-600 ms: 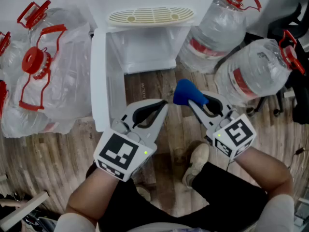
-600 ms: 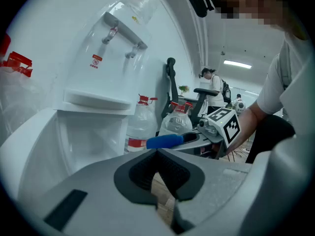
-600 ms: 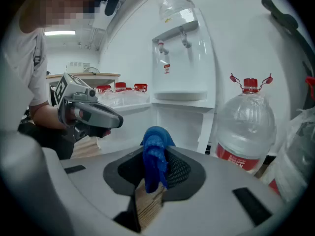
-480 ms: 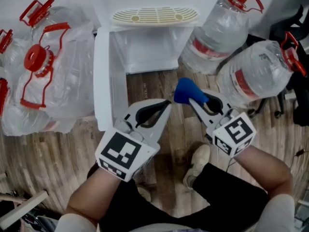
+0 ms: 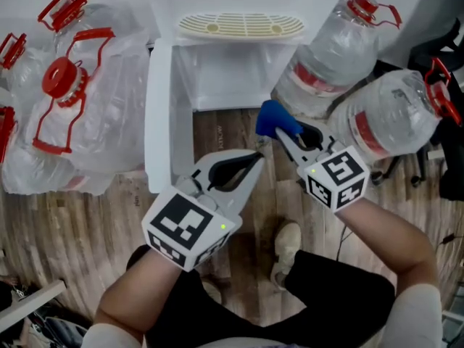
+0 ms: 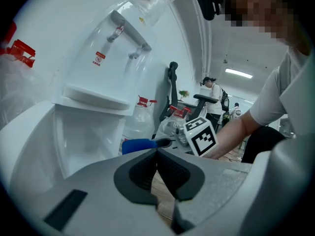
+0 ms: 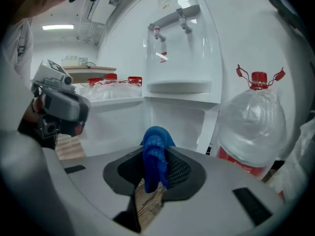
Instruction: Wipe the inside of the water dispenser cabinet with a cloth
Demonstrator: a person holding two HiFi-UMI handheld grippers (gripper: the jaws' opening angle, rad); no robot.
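**Head view.** Left gripper (image 5: pixel 258 156): jaws pressed together, with nothing between them. Right gripper (image 5: pixel 283 133): jaws clamped on a blue cloth (image 5: pixel 273 118), which bulges past the tips. Both hang over a wood-plank floor (image 5: pixel 80 223), just in front of the open water dispenser cabinet (image 5: pixel 225 78). This is a white, smooth-walled box, and its door (image 5: pixel 159 122) is swung out on the left gripper's side. A cream slotted drip tray (image 5: pixel 241 25) sits above the opening. Beyond the right gripper lie two clear, ribbed water bottles (image 5: pixel 326 49) with red caps. Out past the left gripper are empty bottles (image 5: pixel 72 100) wrapped in thin plastic film.

**Left gripper view.** The dark ribbed pads (image 6: pixel 140 171) meet along one seam. The cloth shows just beyond the tips, before the cabinet opening. Two taps (image 6: pixel 128 38) project above. Farther right is an office room under a ceiling light (image 6: pixel 238 73).

**Right gripper view.** The cloth, waffle-textured, stands pinched upright between the ribbed pads. The cabinet's pale interior lies straight ahead, and a bottle stands just to the right.
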